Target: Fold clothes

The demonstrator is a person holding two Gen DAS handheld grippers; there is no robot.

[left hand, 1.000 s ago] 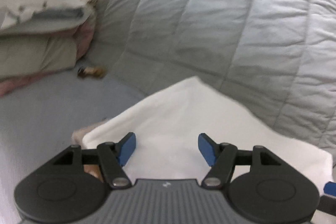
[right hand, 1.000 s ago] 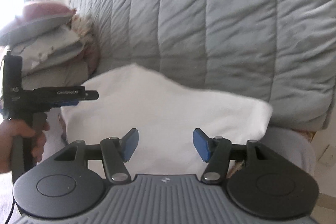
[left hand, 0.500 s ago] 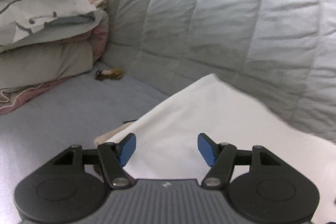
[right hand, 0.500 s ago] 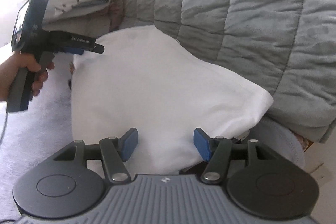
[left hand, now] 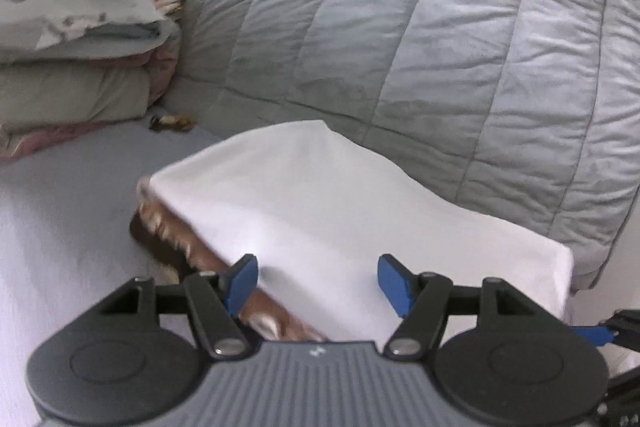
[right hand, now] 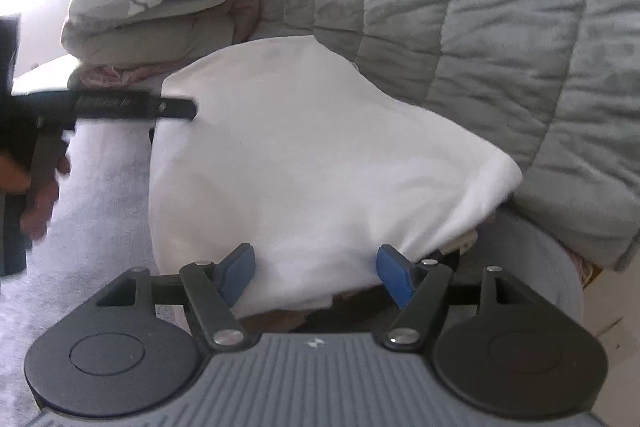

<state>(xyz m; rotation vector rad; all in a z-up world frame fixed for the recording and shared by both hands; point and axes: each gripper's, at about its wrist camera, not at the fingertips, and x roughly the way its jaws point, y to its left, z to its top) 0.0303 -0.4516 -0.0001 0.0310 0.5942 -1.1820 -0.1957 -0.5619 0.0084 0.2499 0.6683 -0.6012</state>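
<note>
Two hand-held grippers — left point(left hand: 316, 283), right point(right hand: 316, 277), whose jaws have just widened — both open, gripping nothing. White garment point(right hand: 312, 155) lies folded on bed against grey quilt point(right hand: 480, 7). Risk: unheld fold slumping open.

We are holding our left gripper point(left hand: 318, 281) pointing gently downward, its 2 jaws standing apart, gripping nothing. Our right gripper point(right hand: 316, 275) is pointing downward too, its jaws just opening wider, pads pressing nothing.
</note>
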